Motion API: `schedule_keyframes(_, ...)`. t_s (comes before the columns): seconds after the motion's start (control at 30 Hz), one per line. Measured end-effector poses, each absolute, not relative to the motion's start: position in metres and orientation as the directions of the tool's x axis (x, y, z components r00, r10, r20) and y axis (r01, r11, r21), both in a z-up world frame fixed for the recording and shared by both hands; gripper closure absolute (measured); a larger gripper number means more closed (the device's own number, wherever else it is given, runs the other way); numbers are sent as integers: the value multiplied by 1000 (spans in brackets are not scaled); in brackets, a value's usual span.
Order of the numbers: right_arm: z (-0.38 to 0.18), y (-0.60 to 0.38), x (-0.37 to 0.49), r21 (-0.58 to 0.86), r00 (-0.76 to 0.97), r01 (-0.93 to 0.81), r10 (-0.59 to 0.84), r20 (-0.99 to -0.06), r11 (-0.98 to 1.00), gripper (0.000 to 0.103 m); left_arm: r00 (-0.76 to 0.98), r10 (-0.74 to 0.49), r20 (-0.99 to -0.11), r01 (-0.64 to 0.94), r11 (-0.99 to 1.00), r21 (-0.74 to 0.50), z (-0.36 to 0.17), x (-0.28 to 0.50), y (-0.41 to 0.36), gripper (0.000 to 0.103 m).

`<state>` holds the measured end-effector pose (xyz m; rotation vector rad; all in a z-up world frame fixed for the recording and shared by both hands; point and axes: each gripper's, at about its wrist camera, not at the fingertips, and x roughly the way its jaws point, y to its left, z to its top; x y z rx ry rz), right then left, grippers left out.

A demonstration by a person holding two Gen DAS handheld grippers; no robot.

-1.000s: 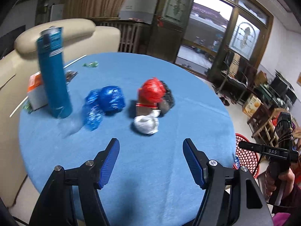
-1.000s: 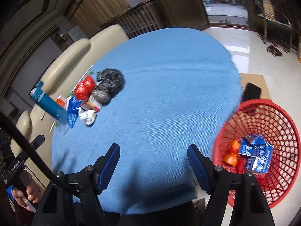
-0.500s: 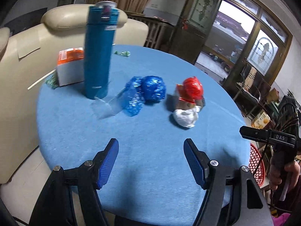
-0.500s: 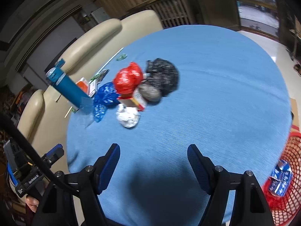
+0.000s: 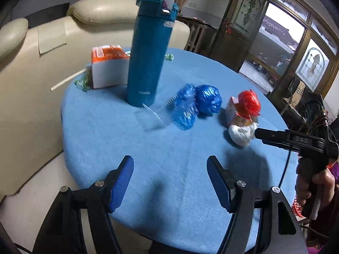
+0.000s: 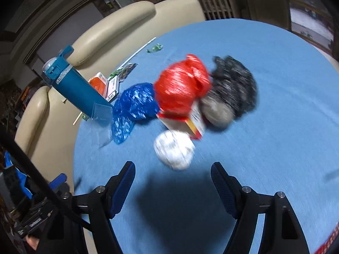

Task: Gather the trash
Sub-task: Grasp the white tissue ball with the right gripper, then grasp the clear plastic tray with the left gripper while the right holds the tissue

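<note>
Right gripper lined up on the white wad; both grippers empty.

Right gripper (image 6: 172, 187) wide apart, holding nothing, over the blue table (image 6: 275, 127); white wad (image 6: 174, 149) lies just beyond the fingertips, dead ahead and near centre of the gap; roundish, no clear long axis; behind it, touching, small box (image 6: 190, 122) under a red bag (image 6: 182, 89); blue bag (image 6: 135, 101) to the left, black bag (image 6: 235, 84) to the right. Left gripper (image 5: 170, 182) also wide, empty; the wad sits far right of it, so the right arm is judged nearer.
</note>
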<state>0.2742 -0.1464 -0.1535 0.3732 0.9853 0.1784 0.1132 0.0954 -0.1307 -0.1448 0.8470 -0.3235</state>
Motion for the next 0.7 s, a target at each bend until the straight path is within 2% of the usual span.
schedule_keyframes(0.1, -162, -136, 295, 365, 549, 18, 296, -782, 931, 27, 635, -317, -705, 220, 948, -229, -124, 122, 99, 31)
schedule_keyframes(0.13, -167, -133, 302, 363, 540, 18, 296, -788, 932, 32, 638, -307, -706, 214, 952, -221, -123, 126, 101, 31)
schedule_keyframes(0.17, -173, -131, 307, 359, 528, 19, 295, -796, 933, 52, 638, -301, -709, 207, 954, -219, -123, 130, 102, 31)
schedule_keyframes(0.2, -180, -127, 312, 342, 505, 21, 285, -815, 939, 56, 634, -305, -711, 203, 952, -227, -123, 134, 103, 31)
schedule_keyframes(0.37, -179, -121, 303, 309, 539, -11, 266, -800, 951, 63, 634, -318, -705, 240, 947, -212, -119, 148, 92, 30)
schedule_keyframes(0.6, -172, -139, 271, 377, 538, -10, 323, -778, 926, 63, 654, -298, -695, 342, 936, -81, -126, 190, 65, 27)
schedule_keyframes(0.7, -171, -153, 255, 405, 533, 10, 338, -776, 914, 63, 644, -306, -701, 375, 925, -60, -131, 207, 64, 26)
